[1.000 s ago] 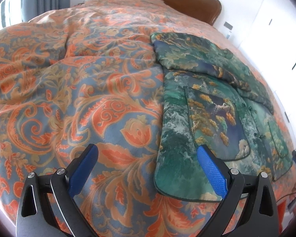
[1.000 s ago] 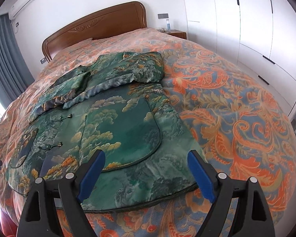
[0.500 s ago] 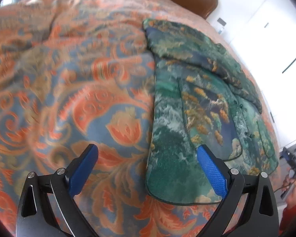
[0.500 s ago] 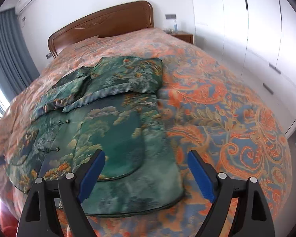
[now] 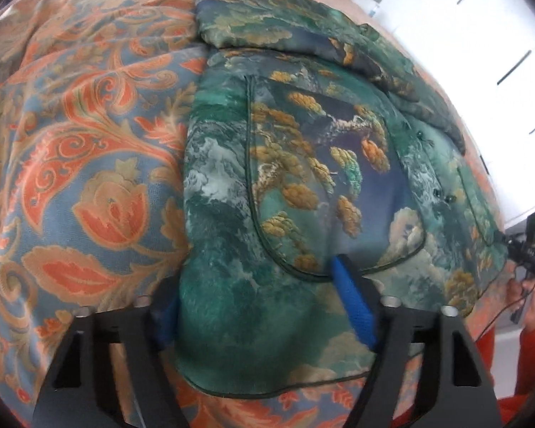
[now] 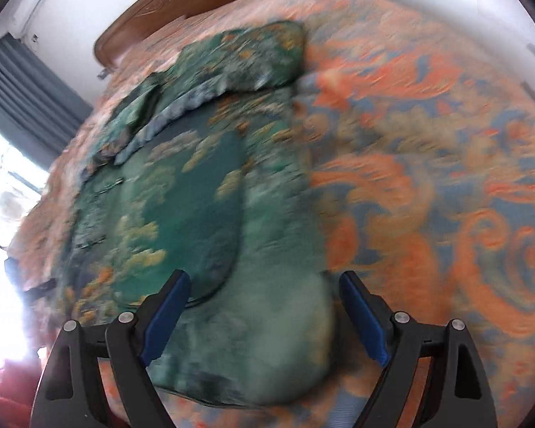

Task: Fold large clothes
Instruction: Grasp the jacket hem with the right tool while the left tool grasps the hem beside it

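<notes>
Task stage: early, as I judged it. The green brocade jacket (image 5: 303,185) lay face up on the bed (image 5: 89,164), sleeves already folded across the chest; the bottom-up fold of the body was still to do.

Left hand-held gripper (image 5: 256,296): jaws closing over the near-left hem corner, fabric between the blue pads (image 5: 353,303); the left pad was mostly hidden under the cloth. I could not tell whether they pressed yet.

Right hand-held gripper (image 6: 264,306): jaws wide, straddling the near-right hem corner (image 6: 285,356), nothing gripped. That view was heavily blurred.

Materials: jacket satin-like, padded, glossy, with a pine-and-cloud print, dark piping, rounded patch pockets (image 5: 331,185) and rounded hem corners. Bedspread woven, orange-blue paisley, softly rumpled.
</notes>
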### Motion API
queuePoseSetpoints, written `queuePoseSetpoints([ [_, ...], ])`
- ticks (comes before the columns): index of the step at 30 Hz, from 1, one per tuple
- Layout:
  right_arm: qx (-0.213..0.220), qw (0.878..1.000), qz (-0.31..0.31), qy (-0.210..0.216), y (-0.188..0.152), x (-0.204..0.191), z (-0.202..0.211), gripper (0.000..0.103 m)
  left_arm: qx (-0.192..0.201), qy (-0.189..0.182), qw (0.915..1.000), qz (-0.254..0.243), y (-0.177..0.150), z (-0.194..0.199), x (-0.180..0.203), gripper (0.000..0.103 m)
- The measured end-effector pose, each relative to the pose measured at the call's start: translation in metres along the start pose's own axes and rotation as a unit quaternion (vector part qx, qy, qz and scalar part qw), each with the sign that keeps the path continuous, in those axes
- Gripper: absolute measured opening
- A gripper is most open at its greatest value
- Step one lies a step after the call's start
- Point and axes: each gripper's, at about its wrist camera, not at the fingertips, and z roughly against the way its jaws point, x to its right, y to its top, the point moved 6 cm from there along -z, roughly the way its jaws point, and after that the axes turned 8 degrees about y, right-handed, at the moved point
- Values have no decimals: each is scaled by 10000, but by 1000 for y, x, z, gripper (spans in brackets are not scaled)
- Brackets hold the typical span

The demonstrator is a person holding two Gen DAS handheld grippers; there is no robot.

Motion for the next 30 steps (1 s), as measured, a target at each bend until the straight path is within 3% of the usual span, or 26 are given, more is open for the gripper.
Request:
queuePoseSetpoints([
  [2,-158,9997,199,-8,-2,-9,-5,74,-104,-23,9999,101,-1,2,-1,45],
  [3,-249,9990,367,-94,-4,-14,-7,49,-138,-10,9998,135,-1,3,-1,39],
  [4,-283,9985,468,-86,-4,-20,-6,34,-147,36,9998,146,-1,5,-1,31],
  [7,-240,9982,548,-110,-3,-33,0,21,-93,92,9999,49,-2,14,2,20],
  [17,-176,9969,742,-185,-4,-50,17,16,119,-42,9999,-69,-19,47,4,14],
  [30,-352,9961,803,-26,-33,-55,35,16,-29,-35,9999,95,-36,45,-6,14],
])
